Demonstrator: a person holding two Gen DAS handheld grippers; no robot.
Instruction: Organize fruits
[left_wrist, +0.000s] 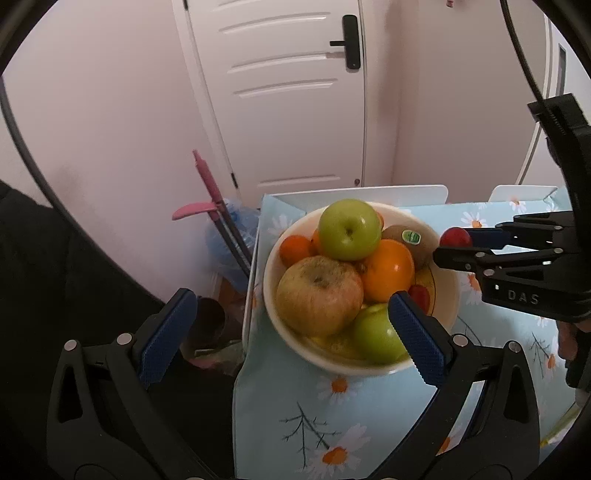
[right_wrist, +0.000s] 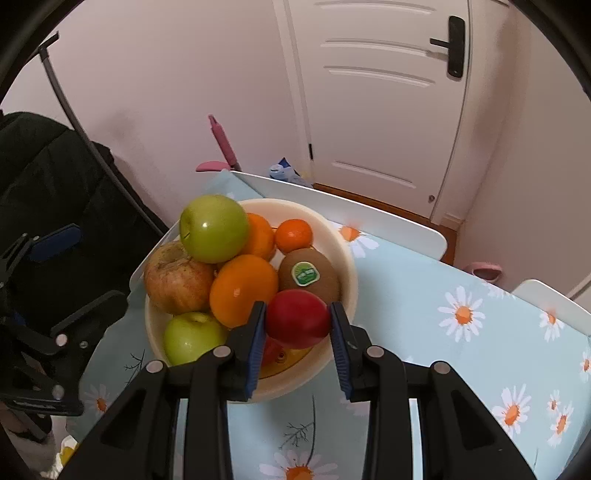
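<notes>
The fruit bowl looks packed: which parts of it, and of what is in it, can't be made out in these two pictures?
- Bowl bottom: hidden under piled fruit in both views.
- Yellow thing beneath the red fruit: right wrist view, covered by that fruit and the right gripper.
- Lower green apple: left wrist view, partly behind the left gripper, whose jaws stand open.
- Kiwi sticker wording: too small.
- Table beyond the bowl: cut off.
</notes>
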